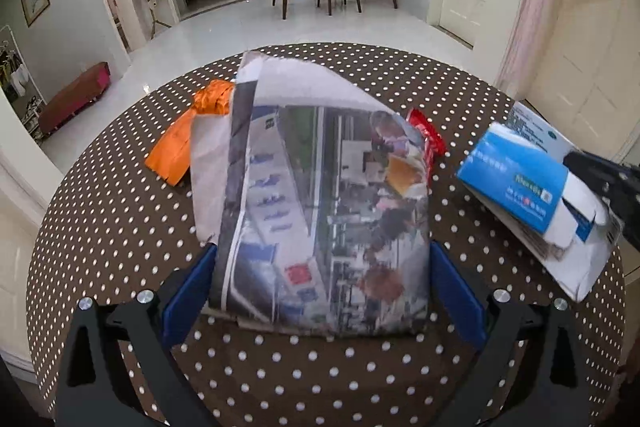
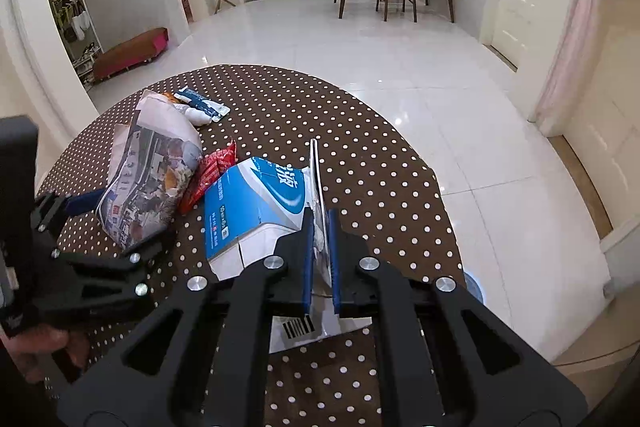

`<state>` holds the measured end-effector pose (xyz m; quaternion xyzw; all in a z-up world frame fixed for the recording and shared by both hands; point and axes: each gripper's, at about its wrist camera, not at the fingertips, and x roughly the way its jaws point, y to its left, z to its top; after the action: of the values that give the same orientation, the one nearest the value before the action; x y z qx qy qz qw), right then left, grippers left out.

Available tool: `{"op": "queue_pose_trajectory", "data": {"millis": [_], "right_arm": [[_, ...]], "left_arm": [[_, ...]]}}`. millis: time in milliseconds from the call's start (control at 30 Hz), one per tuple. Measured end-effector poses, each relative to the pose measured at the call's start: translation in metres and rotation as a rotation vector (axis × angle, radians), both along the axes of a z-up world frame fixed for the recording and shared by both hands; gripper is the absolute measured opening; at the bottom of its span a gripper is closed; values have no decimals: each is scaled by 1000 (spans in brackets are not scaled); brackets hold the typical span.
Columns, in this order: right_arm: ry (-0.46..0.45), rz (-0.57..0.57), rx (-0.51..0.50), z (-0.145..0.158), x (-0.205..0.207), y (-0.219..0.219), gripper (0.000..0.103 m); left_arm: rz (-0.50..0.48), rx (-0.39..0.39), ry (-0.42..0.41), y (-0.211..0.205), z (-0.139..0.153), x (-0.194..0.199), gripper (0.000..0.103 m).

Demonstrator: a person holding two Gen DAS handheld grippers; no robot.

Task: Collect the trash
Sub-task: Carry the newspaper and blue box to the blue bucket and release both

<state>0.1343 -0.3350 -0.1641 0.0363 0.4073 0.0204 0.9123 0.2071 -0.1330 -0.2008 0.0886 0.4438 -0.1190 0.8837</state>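
Since the crumpled newspaper (image 1: 320, 195) looks light and floppy, the spread left claw (image 1: 320, 291) should pinch its thick folded middle. Meanwhile the right claw (image 2: 320, 227) is clenched on the flattened blue carton (image 2: 256, 203), stiff but slick, over the worktop (image 2: 360, 163).

Dim, cool indoor light; fisheye-bent edges, floor (image 2: 360, 39) glare, slight motion blur.

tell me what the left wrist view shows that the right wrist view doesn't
Only the left wrist view shows the crumpled orange plastic wrapper behind the newspaper.

Only the right wrist view shows the small white and blue tube packets at the table's far side, and a hand holding the left gripper.

Both show the folded printed newspaper bundle between the left gripper's open blue pads, the red foil wrapper, the flattened blue and white carton clamped in the right gripper, and the brown polka-dot tablecloth.
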Motion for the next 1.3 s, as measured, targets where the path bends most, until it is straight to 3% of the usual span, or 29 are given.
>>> {"op": "queue_pose_trajectory", "data": {"millis": [133, 367, 567, 767, 1067, 1300], "right_arm": [[0, -3, 10, -2, -4, -3, 7], [-34, -4, 57, 6, -12, -15, 7], [-88, -6, 93, 23, -26, -31, 7], [-120, -26, 130, 34, -38, -57, 7], [-134, -170, 160, 26, -64, -145, 7], [-49, -346, 199, -26, -73, -233, 7]], "left_arm": [[-30, -106, -2, 6, 6, 0, 95], [-8, -195, -28, 30, 6, -19, 94], [30, -246, -89, 40, 17, -45, 94], [-2, -273, -143, 31, 31, -63, 94], [-88, -293, -174, -16, 46, -73, 94], [-149, -294, -168, -56, 51, -68, 94]]}}
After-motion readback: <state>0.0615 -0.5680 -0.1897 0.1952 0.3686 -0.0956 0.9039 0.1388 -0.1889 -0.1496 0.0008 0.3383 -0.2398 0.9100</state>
